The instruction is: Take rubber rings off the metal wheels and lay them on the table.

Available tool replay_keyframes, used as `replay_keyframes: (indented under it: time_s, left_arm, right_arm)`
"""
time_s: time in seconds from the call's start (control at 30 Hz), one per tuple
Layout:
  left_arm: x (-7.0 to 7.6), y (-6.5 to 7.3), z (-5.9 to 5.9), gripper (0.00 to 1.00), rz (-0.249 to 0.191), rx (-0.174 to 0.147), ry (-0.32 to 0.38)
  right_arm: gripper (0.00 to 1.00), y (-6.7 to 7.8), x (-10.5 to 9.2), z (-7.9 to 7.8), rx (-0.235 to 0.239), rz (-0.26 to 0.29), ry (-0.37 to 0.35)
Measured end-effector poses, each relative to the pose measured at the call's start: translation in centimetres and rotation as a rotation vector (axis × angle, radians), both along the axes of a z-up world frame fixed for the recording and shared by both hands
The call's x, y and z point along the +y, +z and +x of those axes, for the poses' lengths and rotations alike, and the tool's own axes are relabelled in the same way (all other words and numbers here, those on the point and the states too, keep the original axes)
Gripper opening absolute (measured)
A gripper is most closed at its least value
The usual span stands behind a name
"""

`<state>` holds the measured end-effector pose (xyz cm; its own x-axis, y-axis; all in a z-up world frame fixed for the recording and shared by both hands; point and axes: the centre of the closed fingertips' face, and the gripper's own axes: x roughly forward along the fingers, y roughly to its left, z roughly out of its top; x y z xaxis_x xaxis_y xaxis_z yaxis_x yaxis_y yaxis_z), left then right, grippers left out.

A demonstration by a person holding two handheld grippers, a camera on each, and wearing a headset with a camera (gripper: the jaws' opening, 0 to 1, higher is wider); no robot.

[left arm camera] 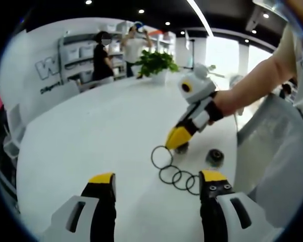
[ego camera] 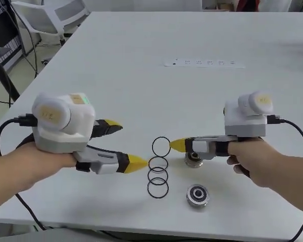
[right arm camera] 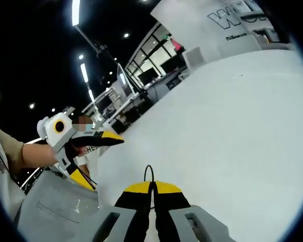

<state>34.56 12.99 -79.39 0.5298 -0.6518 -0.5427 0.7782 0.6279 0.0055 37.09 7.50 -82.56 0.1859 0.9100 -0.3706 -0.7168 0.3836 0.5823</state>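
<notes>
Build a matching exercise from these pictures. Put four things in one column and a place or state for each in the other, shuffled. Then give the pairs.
Things:
1. left tool
2. right tool
3. round silver metal wheel
4. long white power strip

Places and states:
a. far down the table, beyond everything else
b. jaws shut on a thin black rubber ring
c. jaws wide apart, holding nothing
d. lying untouched, nearest the person

Pairs: 1-c, 2-b, 3-d, 4-a.
</notes>
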Motion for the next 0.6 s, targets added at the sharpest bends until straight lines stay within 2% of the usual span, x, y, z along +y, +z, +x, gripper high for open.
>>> replay_keyframes:
  time_s: [0.6]
  left_arm:
    - [0.9, 0.0, -0.1, 0.68, -0.001, 0.001, 0.018]
  right_arm:
    - [0.0, -1.7, 0.6, -0.2, 0.02, -0.079, 0.022]
